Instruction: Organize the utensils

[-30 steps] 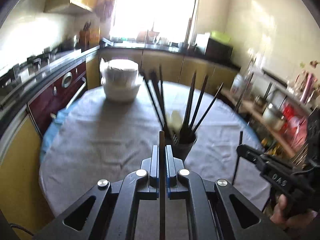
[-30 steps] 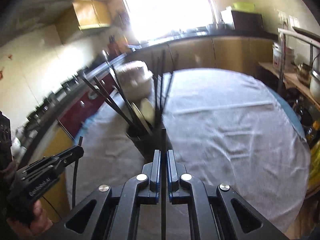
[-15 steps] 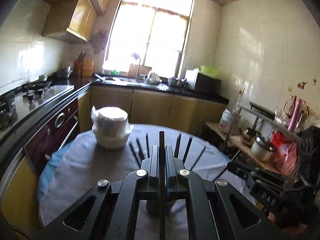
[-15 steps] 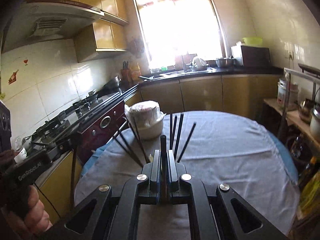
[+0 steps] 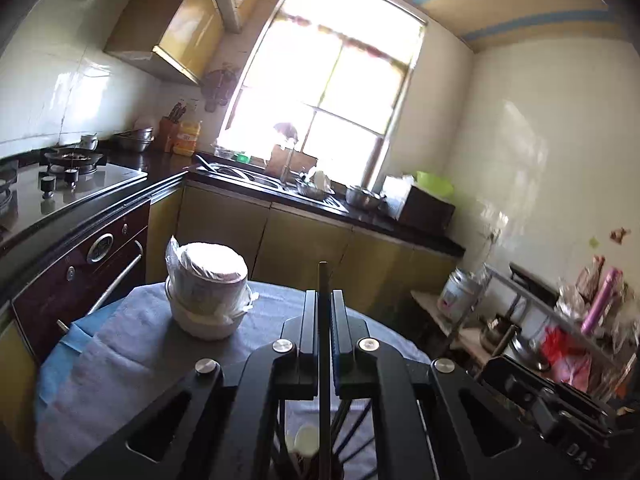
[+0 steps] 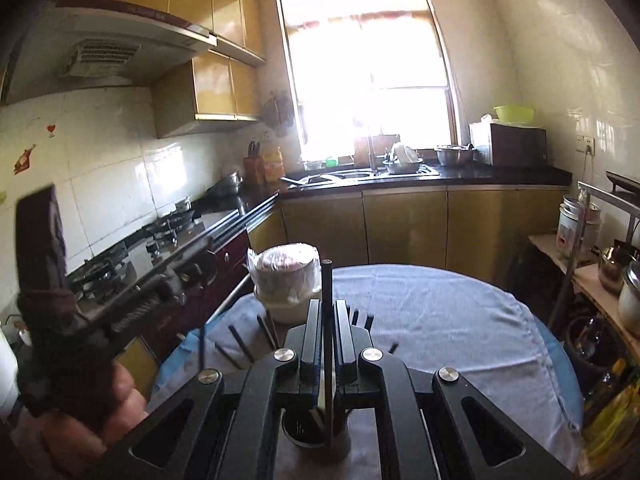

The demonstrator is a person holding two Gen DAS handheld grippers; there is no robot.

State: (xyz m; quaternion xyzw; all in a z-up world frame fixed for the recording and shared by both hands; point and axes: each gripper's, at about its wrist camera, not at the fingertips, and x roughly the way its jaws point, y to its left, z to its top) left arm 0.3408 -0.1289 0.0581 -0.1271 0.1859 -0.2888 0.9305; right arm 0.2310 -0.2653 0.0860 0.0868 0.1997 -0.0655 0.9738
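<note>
At the bottom centre of the left wrist view, the left gripper (image 5: 324, 300) was clamped on one dark chopstick (image 5: 323, 344) that stood upright between its jaws. Below the jaws, at the lower edge, the utensil cup (image 5: 316, 460) showed partly, with a pale spoon (image 5: 306, 438) and several dark sticks in it; their number could not be told here. One plastic-wrapped stack of white bowls (image 5: 206, 292) sat at centre left on the round table (image 5: 120, 360). The other tong showed only as a dark body at the lower right.

In the lower middle of the right wrist view, the right gripper (image 6: 328, 312) was likewise shut on a single chopstick (image 6: 327, 320), upright above the cup (image 6: 304, 428). About seven stick tips fanned out of the cup behind the jaws. The left gripper's body (image 6: 132, 312) and the person's hand (image 6: 96, 420) filled the lower left.

Most utensils seemed already gathered in the cup; by my reading, two chopsticks, one per tong, remained to go in.
</note>
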